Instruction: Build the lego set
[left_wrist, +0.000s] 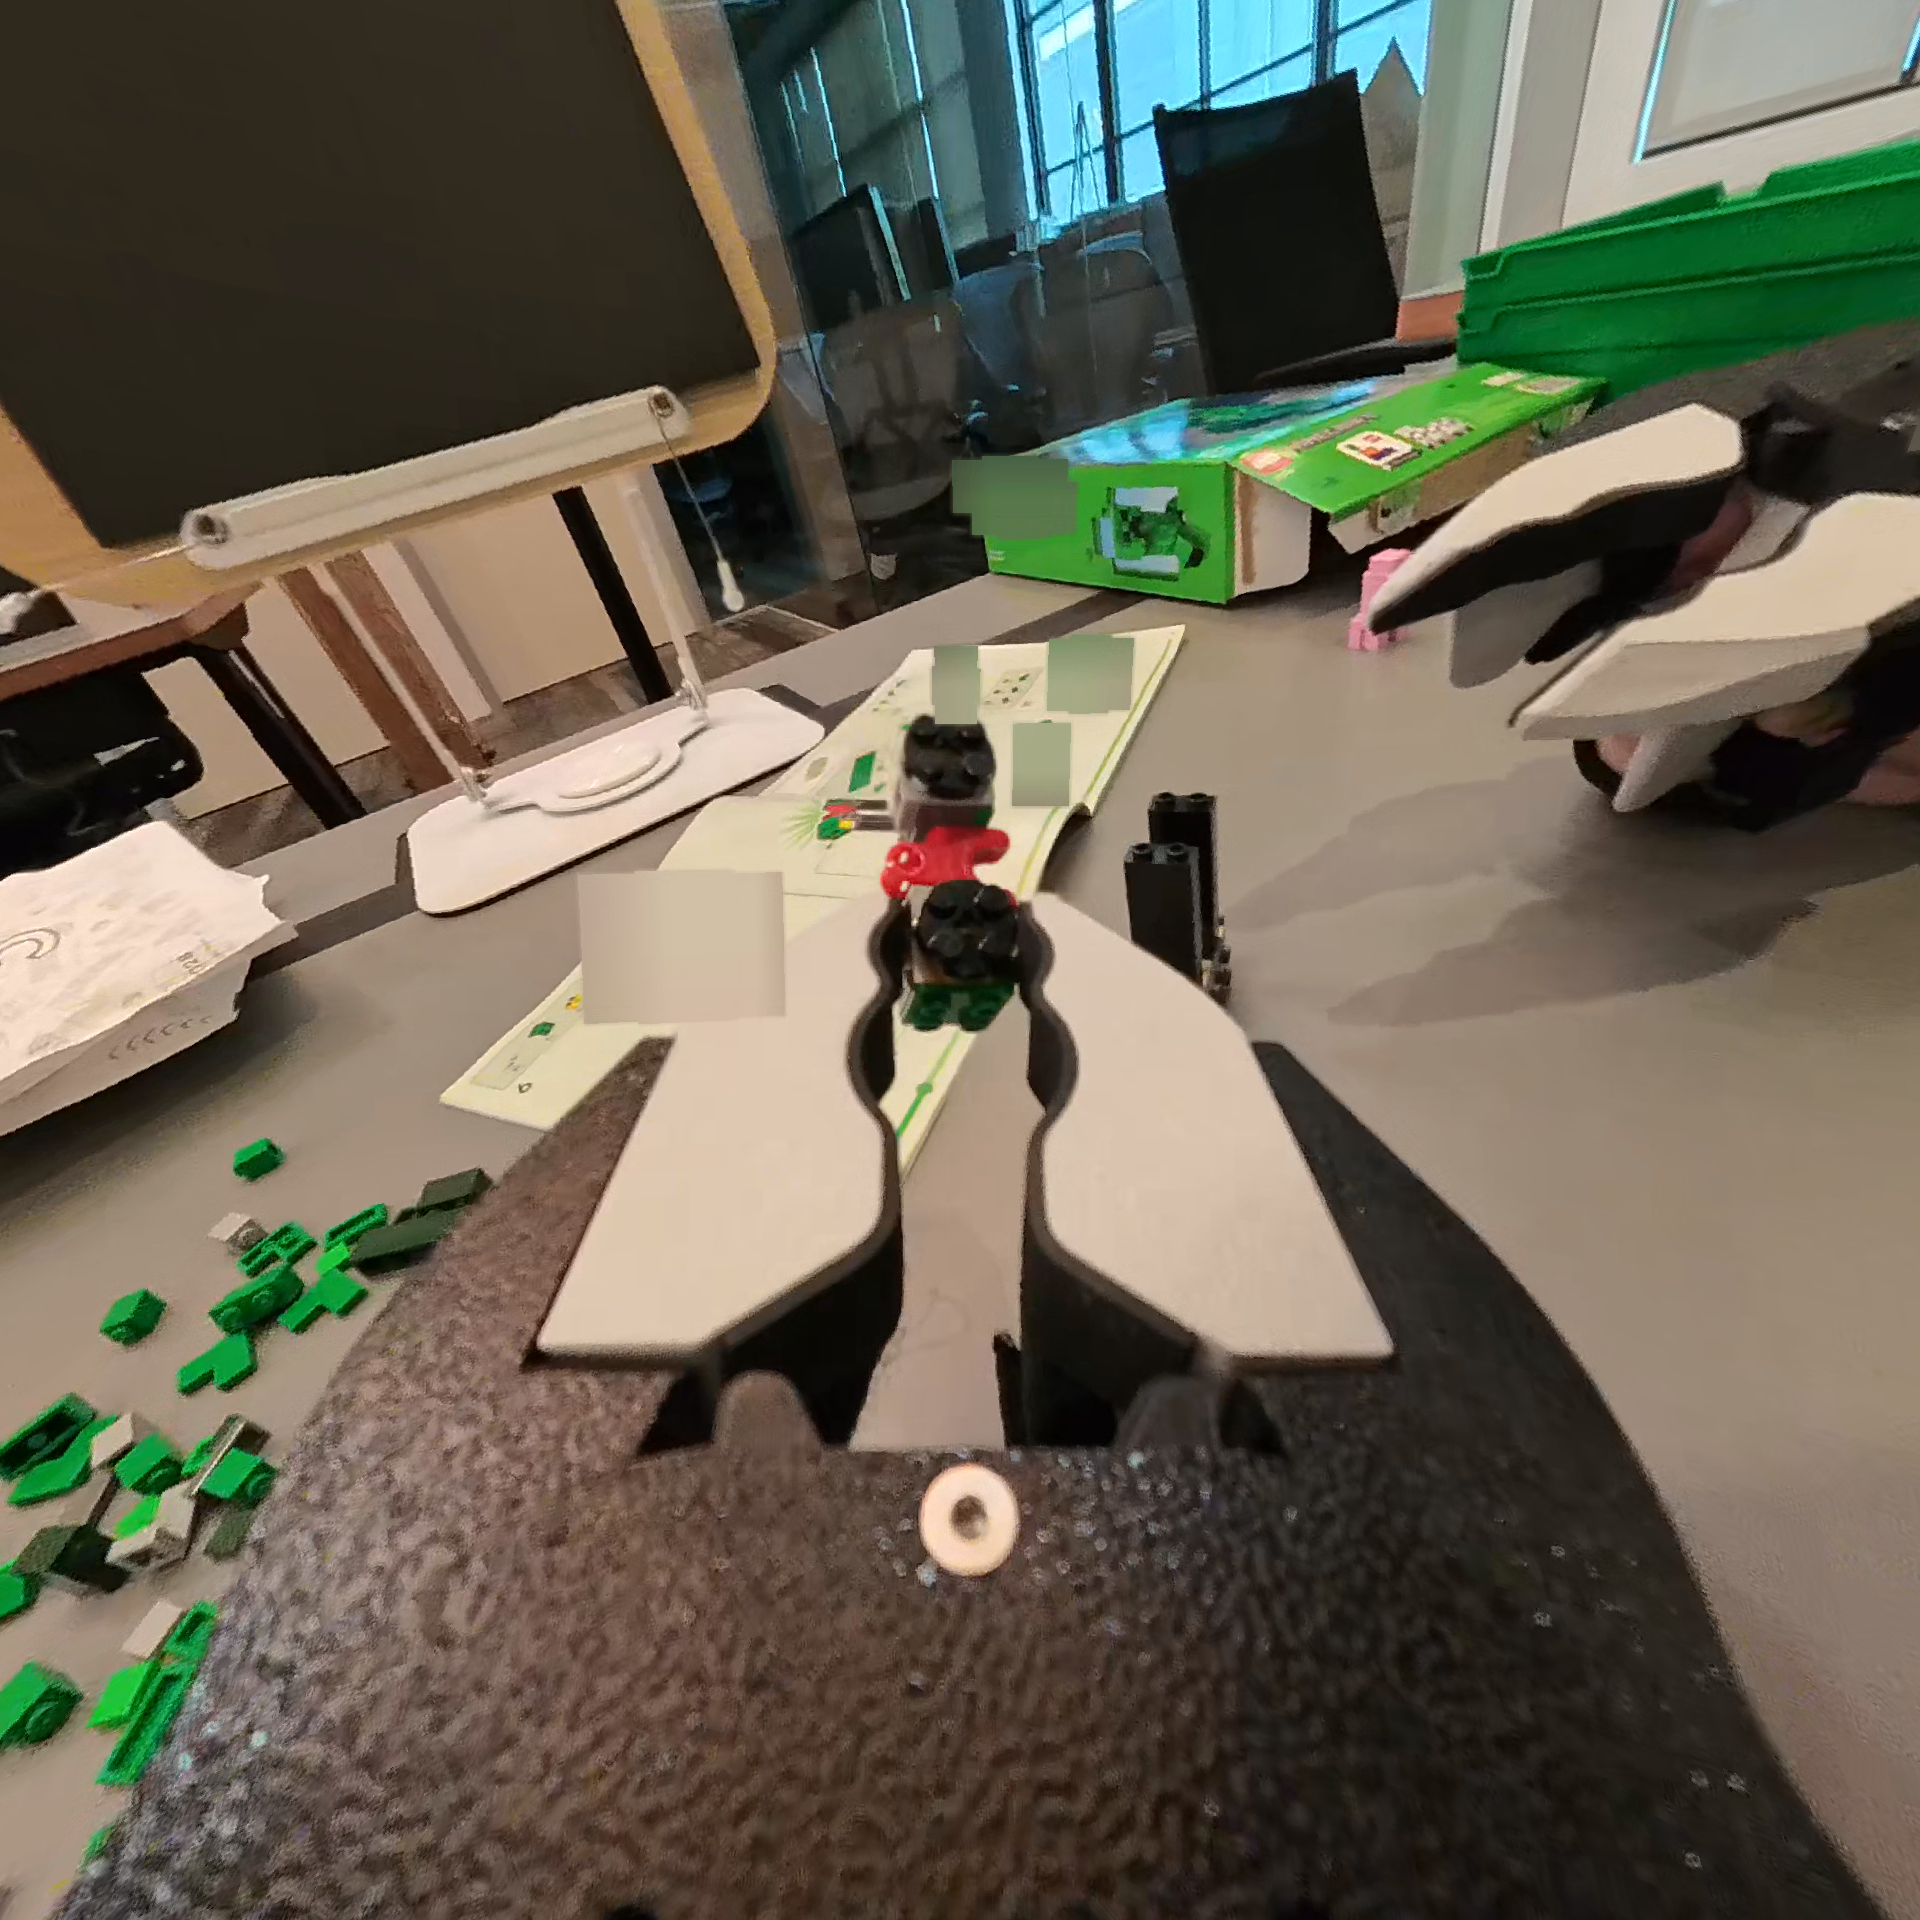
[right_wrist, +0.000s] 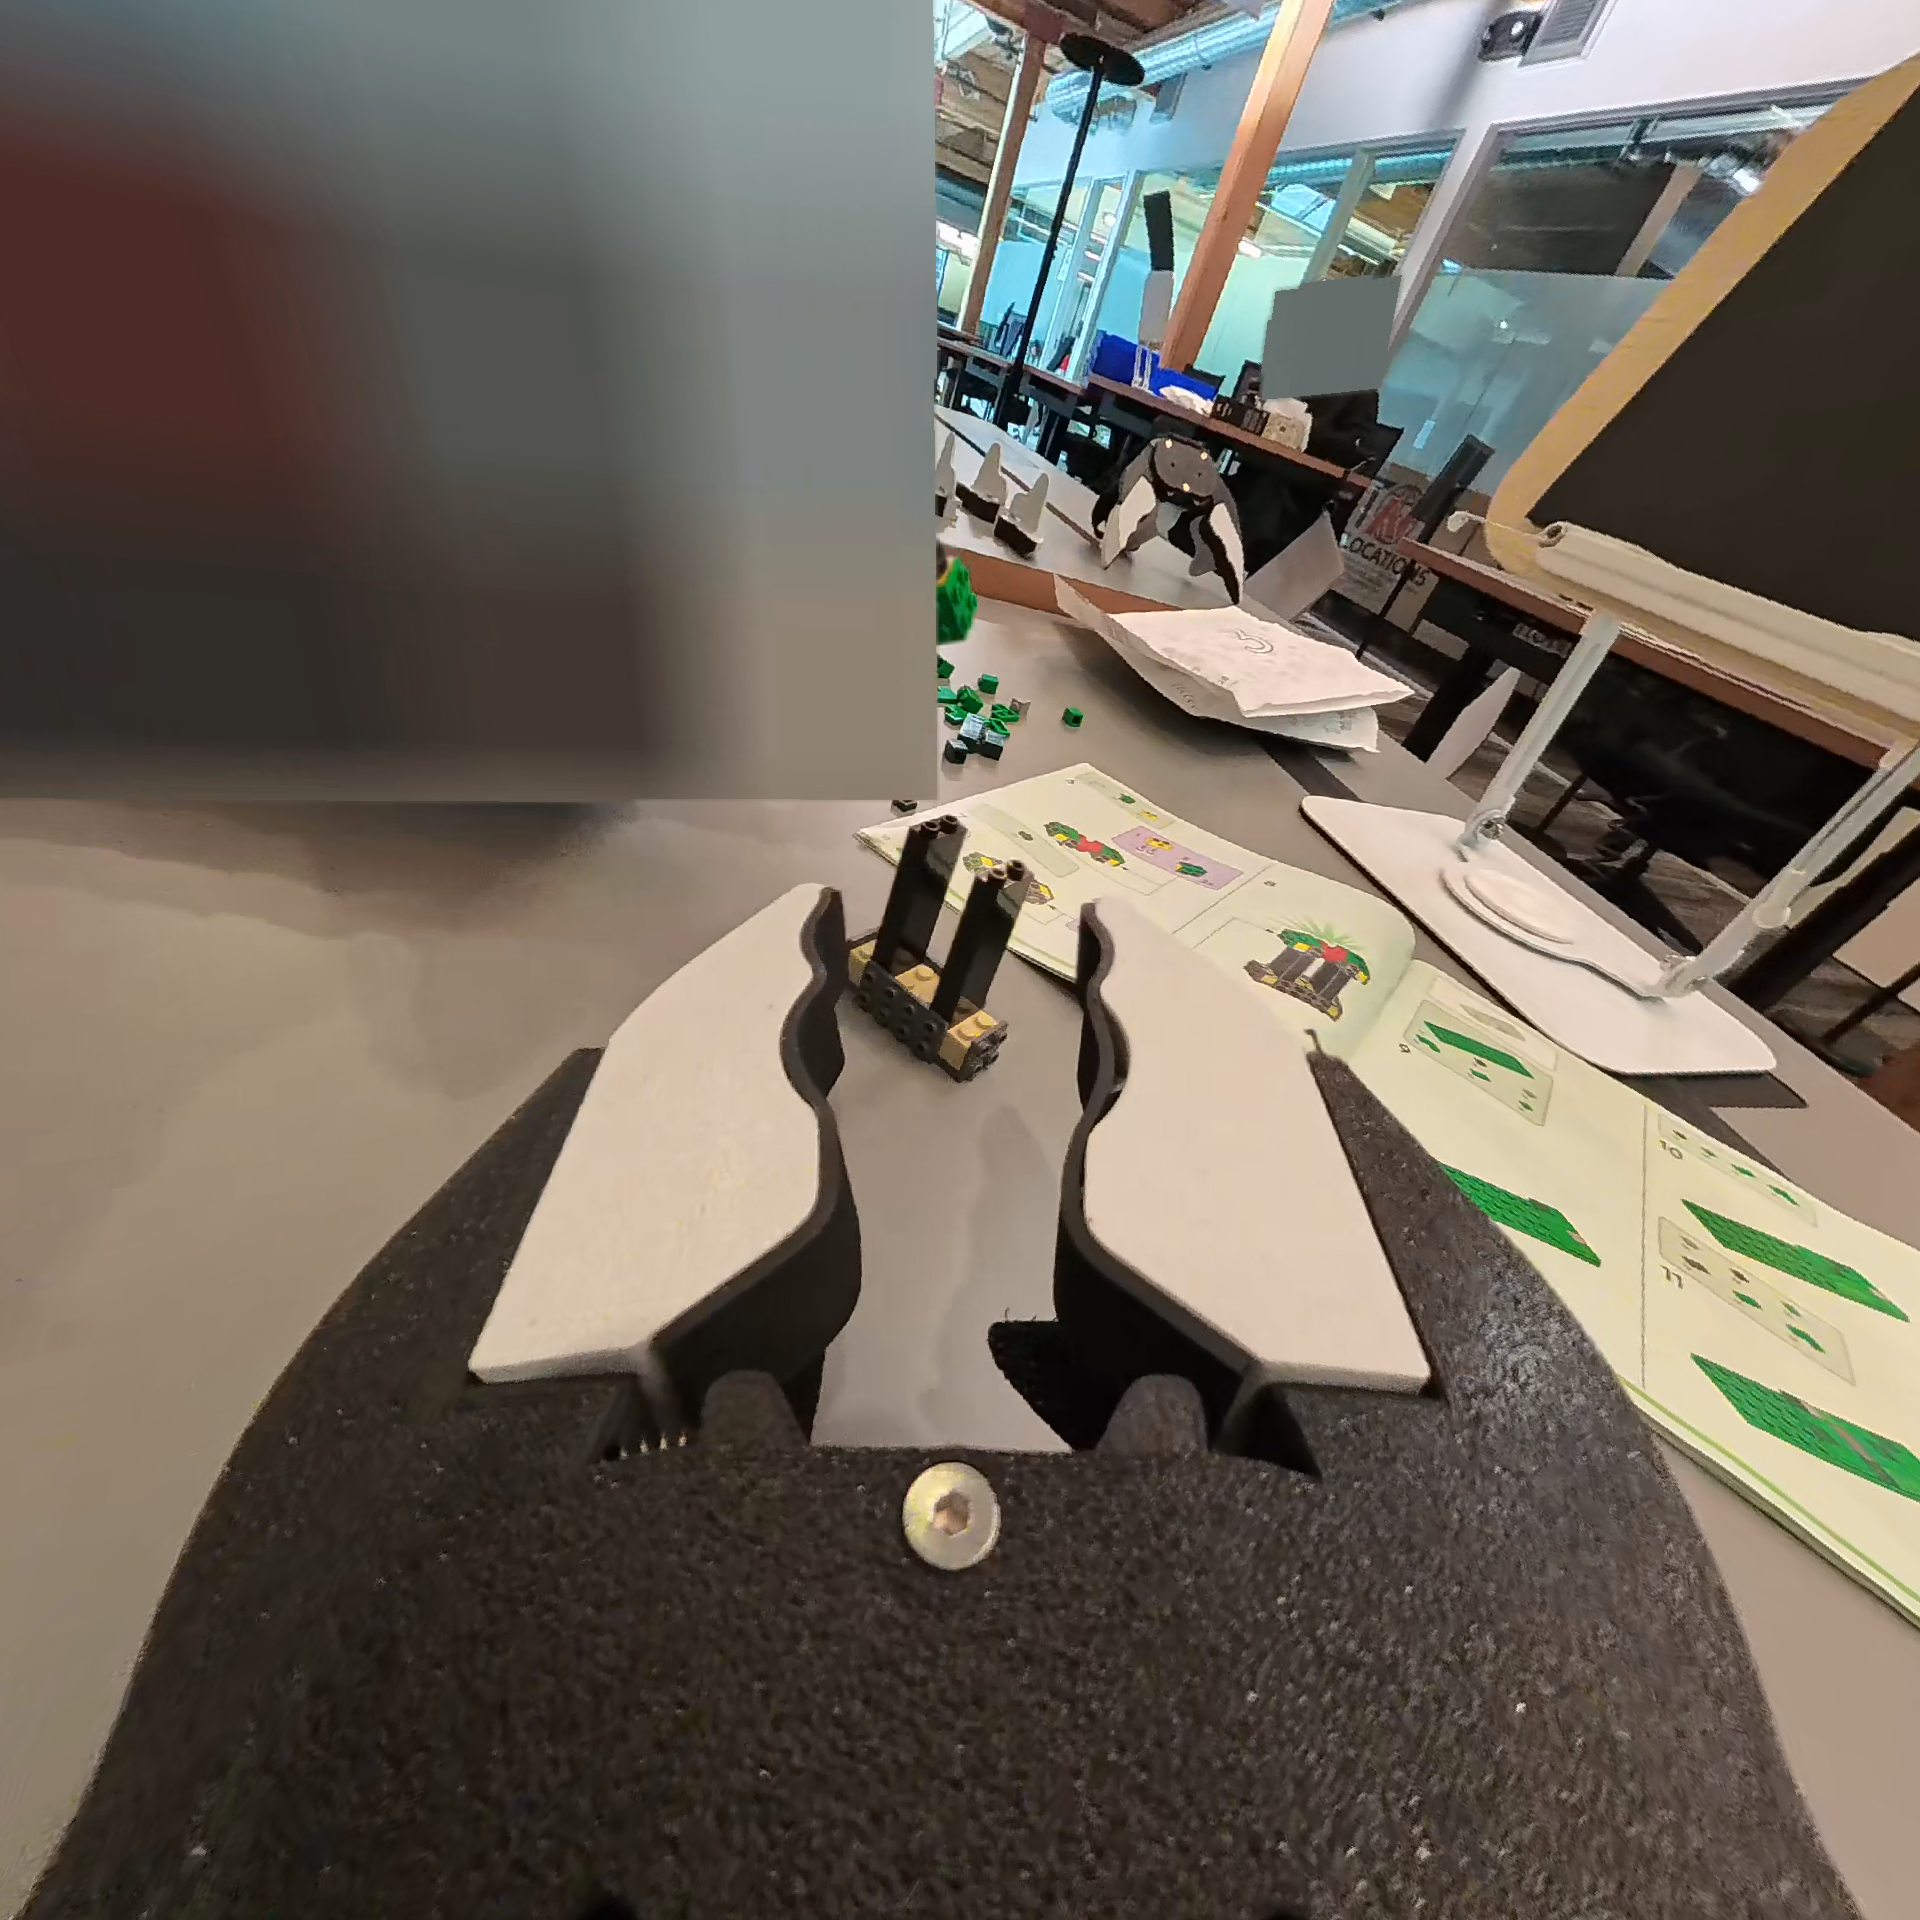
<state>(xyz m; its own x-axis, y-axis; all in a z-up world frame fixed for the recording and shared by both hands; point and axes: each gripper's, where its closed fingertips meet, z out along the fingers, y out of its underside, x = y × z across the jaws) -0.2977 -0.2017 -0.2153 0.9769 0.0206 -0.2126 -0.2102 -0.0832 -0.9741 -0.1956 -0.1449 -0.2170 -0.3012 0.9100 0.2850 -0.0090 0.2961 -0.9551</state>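
My left gripper (left_wrist: 961, 935) is shut on a small lego assembly (left_wrist: 961, 951): a black studded block on brown and green pieces. A red piece (left_wrist: 940, 857) and a second black-and-grey block (left_wrist: 945, 774) sit right beyond it, seemingly joined to it. It is held above the open instruction booklet (left_wrist: 1132, 748). A black two-pillar structure (left_wrist: 1174, 894) on a tan and dark base stands on the grey table to its right. In the right wrist view the pillar structure (right_wrist: 935, 956) stands between the tips of my open, empty right gripper (right_wrist: 951, 925). The right gripper also shows in the left wrist view (left_wrist: 1455, 665).
Loose green pieces (left_wrist: 260, 1299) lie at the left. The green set box (left_wrist: 1247, 488), a pink figure (left_wrist: 1371, 613) and green crates (left_wrist: 1714, 270) are at the back. A screen stand's white base (right_wrist: 1538, 935) and a paper stack (right_wrist: 1247, 665) lie beyond the booklet (right_wrist: 1558, 1195). Left tips to right tips: about 12 cm.
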